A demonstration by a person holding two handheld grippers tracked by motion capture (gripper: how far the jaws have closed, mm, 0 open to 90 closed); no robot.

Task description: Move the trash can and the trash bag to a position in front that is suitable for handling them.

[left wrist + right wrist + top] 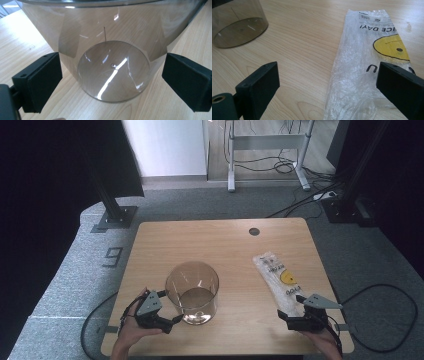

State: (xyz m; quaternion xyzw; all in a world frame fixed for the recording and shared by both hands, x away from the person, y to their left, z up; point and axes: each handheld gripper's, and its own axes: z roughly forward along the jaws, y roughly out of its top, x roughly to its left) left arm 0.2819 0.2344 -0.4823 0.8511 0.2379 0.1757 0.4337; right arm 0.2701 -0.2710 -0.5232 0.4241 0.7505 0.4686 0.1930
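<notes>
From the high view, a clear plastic bucket (192, 292) is standing upright on the table (210, 240), and a folded plastic bag (278, 276) is lying to its right.

In the left gripper view, the left hand-held gripper (110, 80) is gaping around the bucket's base, its rim cut off above.

In the right gripper view, the right hand-held gripper (329, 87) is hovering spread over the bag's near end, whose print is partly hidden.

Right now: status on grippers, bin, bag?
Left gripper open, jaws flanking clear bin. Right gripper open over plastic bag lying flat. Nothing between them.

Evenly lit tabletop (220, 240), dark vignette at left and right edges; white glare streaks on the clear container (110, 72); near jaws slightly soft.
</notes>
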